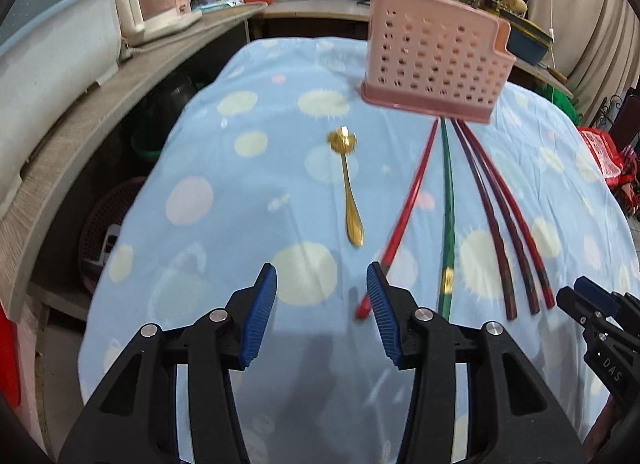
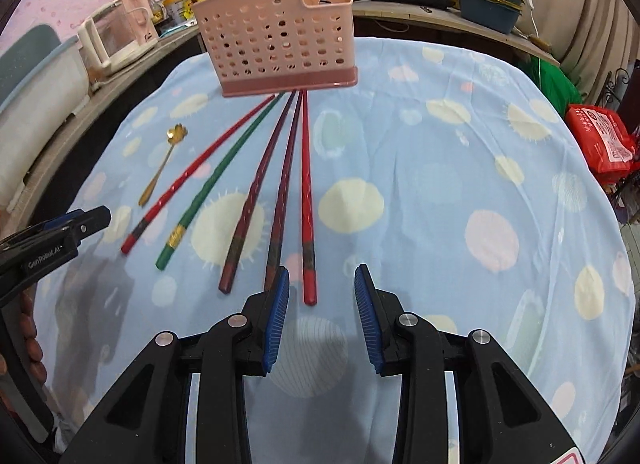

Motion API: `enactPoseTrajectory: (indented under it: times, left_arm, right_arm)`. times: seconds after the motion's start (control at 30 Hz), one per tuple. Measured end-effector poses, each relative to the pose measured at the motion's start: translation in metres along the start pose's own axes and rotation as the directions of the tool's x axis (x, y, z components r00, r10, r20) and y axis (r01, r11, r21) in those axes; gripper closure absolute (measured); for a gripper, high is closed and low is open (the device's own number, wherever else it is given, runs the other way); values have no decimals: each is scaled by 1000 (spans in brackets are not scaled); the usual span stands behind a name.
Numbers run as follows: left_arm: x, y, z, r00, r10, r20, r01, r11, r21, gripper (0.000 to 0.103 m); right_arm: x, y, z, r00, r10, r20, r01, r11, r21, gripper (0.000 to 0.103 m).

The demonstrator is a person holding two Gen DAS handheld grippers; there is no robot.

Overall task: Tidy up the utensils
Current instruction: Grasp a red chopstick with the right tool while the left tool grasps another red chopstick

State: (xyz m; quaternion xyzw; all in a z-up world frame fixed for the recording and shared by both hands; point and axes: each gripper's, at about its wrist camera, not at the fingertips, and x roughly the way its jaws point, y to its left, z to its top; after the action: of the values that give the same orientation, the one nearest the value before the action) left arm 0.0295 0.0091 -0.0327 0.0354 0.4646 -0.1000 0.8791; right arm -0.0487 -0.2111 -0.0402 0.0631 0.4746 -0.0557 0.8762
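Left tool [image 1: 322, 296] and right tool [image 2: 321, 298]: both angled down over desk [image 2: 460, 168], released, empty. 5 chopsticks [image 2: 306, 192], 1 spoon [image 1: 349, 184] lying before 1 holder [image 2: 280, 40].

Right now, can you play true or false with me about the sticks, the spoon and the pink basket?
1. Five chopsticks lie on the cloth. True.
2. The green chopstick is in the pink basket. False: it lies on the cloth in front of the basket.
3. The gold spoon lies apart from the chopsticks. True.
4. The right gripper holds a red chopstick. False: its jaws are empty; the stick's end only lies between them.
5. The left gripper holds the spoon. False: it is empty.
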Motion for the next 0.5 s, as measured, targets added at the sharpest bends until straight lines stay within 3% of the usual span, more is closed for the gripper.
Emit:
enactPoseTrajectory:
  times: [0.5]
  left_arm:
    - [26,-15,-11,1000,-26,-13,26,1000,5,59]
  right_arm:
    - [22,3,5,1000,-1,-19,1,1000,-14,85]
